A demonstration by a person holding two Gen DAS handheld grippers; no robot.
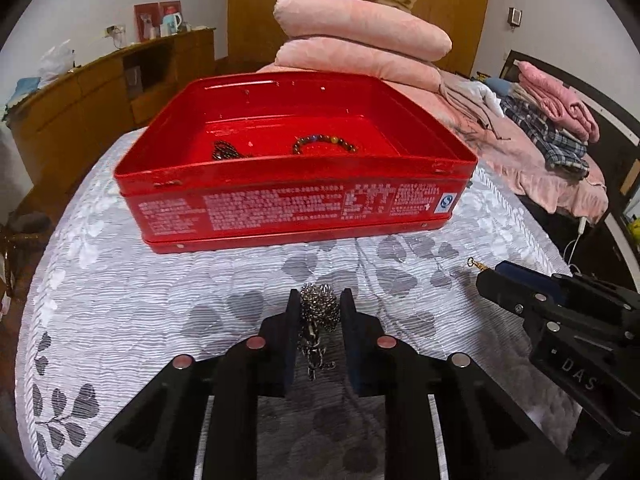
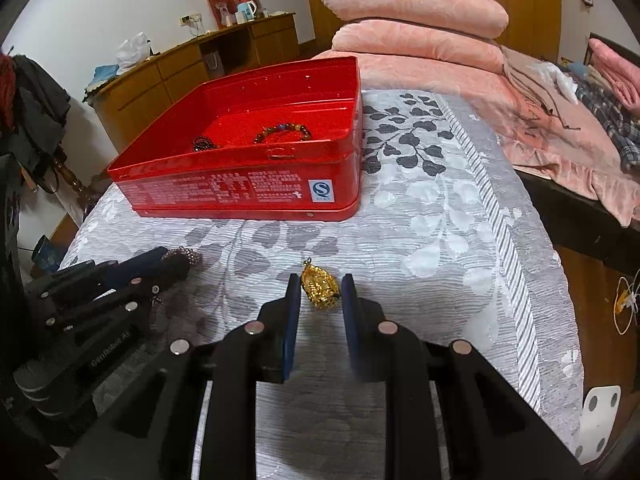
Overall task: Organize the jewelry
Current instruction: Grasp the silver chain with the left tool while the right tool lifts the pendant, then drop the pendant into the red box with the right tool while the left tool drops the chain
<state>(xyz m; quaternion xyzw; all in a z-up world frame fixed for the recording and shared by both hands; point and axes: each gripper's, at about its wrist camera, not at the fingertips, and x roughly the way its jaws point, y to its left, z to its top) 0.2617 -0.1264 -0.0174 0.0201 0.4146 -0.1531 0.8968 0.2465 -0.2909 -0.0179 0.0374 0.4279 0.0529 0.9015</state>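
Note:
An open red tin (image 1: 296, 172) (image 2: 224, 160) stands on the grey leaf-patterned bedspread. Inside it lie a beaded bracelet (image 1: 324, 142) (image 2: 284, 130) and a dark chain (image 1: 224, 150) (image 2: 202, 144). My left gripper (image 1: 320, 300) (image 2: 176, 260) sits in front of the tin, shut on a bunched silver chain (image 1: 318, 306) whose tail hangs down between the fingers. To its right, my right gripper (image 2: 320, 284) (image 1: 486, 274) is shut on a gold pendant (image 2: 318, 288). The pendant's loop (image 1: 472, 261) pokes out past the fingertips.
Folded pink quilts (image 1: 360, 40) are stacked behind the tin. A wooden cabinet (image 1: 100, 92) lines the left wall. Piled clothes (image 1: 552, 120) lie on the pink bedding at the right. The bedspread's right edge (image 2: 560, 280) drops to the wooden floor.

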